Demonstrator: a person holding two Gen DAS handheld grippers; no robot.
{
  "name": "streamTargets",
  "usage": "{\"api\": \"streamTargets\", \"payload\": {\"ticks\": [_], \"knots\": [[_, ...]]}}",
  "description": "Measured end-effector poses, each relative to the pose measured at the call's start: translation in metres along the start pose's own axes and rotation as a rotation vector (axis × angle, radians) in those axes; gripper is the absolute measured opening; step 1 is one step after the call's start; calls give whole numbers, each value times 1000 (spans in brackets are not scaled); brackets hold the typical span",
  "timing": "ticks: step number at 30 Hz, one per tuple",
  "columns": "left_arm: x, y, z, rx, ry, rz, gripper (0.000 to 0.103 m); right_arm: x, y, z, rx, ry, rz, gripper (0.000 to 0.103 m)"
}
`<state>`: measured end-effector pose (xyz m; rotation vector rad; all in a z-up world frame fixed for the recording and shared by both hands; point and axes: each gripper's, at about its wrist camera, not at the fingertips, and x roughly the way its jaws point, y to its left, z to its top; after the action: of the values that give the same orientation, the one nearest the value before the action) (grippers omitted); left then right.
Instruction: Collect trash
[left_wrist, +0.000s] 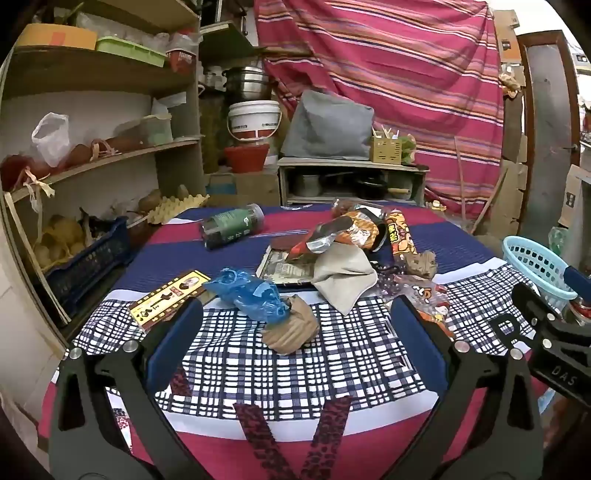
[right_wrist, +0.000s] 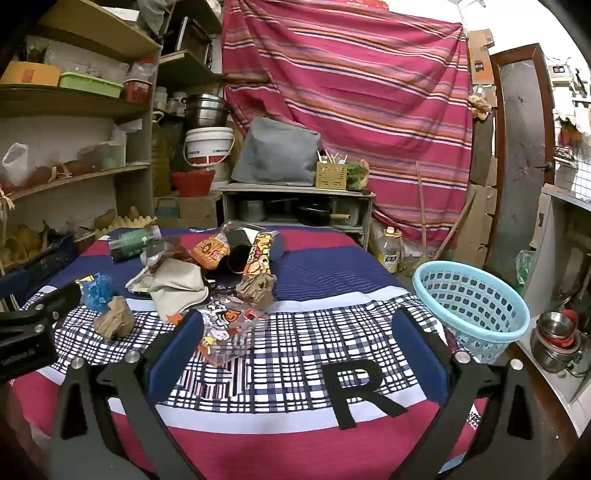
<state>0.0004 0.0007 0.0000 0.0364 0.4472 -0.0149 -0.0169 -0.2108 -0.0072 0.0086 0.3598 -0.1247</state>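
Trash lies in a heap on the cloth-covered table (left_wrist: 332, 369): a crumpled brown paper (left_wrist: 291, 328), a blue plastic bag (left_wrist: 247, 293), a beige cloth (left_wrist: 343, 273), orange snack wrappers (left_wrist: 354, 229), a dark bottle (left_wrist: 232, 225) and a yellow card (left_wrist: 170, 299). My left gripper (left_wrist: 295, 332) is open, with the brown paper between its fingers. My right gripper (right_wrist: 295, 332) is open, just right of a clear printed wrapper (right_wrist: 232, 328). A light blue basket (right_wrist: 469, 302) stands at the table's right edge, right of my right gripper.
Wooden shelves (left_wrist: 92, 158) with bags and boxes stand on the left, with a blue crate (left_wrist: 88, 258) below. A low cabinet (right_wrist: 295, 206) with pots, a white bucket (right_wrist: 208, 146) and a striped curtain (right_wrist: 351, 92) are behind the table. Steel pots (right_wrist: 554, 343) sit far right.
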Motion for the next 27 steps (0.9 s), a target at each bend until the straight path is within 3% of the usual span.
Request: {"api": "streamTargets", "payload": {"ticks": [27], "knots": [[-5, 0, 3, -6, -14, 21, 98, 0, 6, -3, -23, 2, 5, 99]]}}
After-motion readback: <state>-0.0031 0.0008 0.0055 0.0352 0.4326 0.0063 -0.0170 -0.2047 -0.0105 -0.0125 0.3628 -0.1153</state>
